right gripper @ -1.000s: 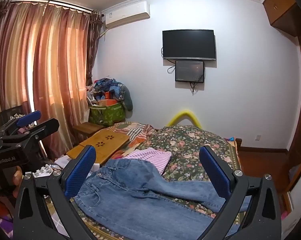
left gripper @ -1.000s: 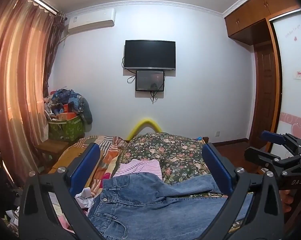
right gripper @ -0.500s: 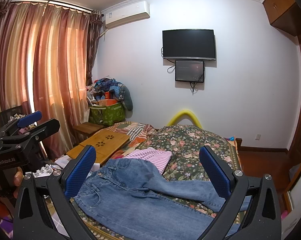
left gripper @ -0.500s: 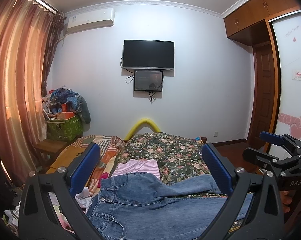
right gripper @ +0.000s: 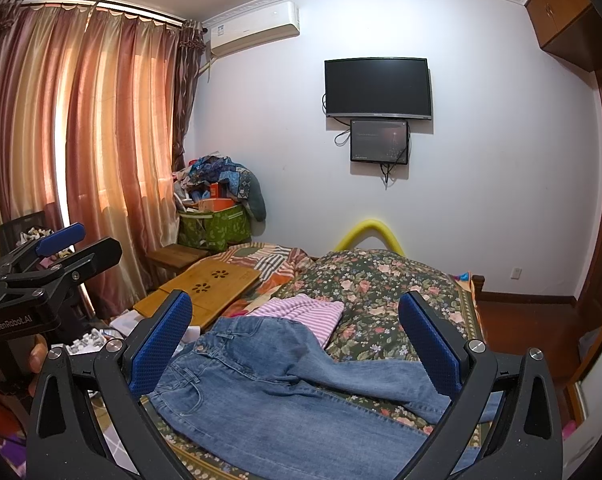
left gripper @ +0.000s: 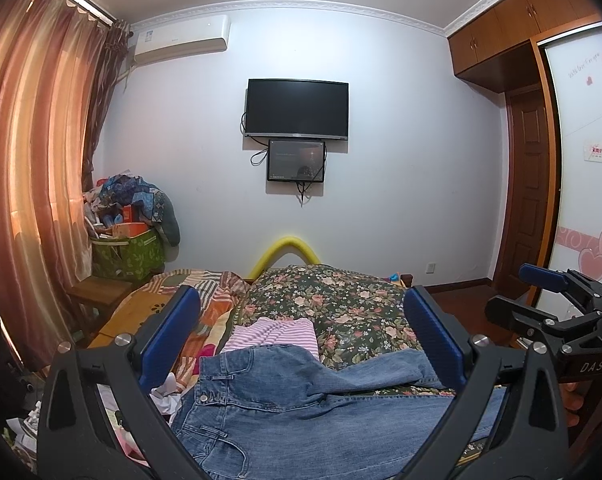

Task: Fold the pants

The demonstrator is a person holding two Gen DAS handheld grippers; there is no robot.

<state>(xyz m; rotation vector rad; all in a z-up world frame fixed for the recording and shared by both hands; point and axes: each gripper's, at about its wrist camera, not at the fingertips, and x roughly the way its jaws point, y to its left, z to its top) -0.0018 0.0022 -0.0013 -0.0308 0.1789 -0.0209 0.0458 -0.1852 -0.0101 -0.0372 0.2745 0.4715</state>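
A pair of blue denim jeans (left gripper: 301, 404) lies spread on the floral bedspread, waistband to the left, legs running right; it also shows in the right wrist view (right gripper: 269, 392). My left gripper (left gripper: 301, 340) is open and empty, held above the jeans. My right gripper (right gripper: 297, 340) is open and empty too, above the jeans. Each gripper shows at the edge of the other's view: the right gripper (left gripper: 557, 304) on the right, the left gripper (right gripper: 53, 256) on the left.
A folded pink striped garment (left gripper: 273, 330) lies just beyond the jeans. A wooden lap desk (right gripper: 205, 290) sits on the bed's left side. A green storage box (right gripper: 215, 226) with piled clothes stands by the curtain. A TV (left gripper: 297, 108) hangs on the far wall.
Both views have shifted only slightly; the left camera tilted a little down. The jeans lie unchanged and both grippers stay open.
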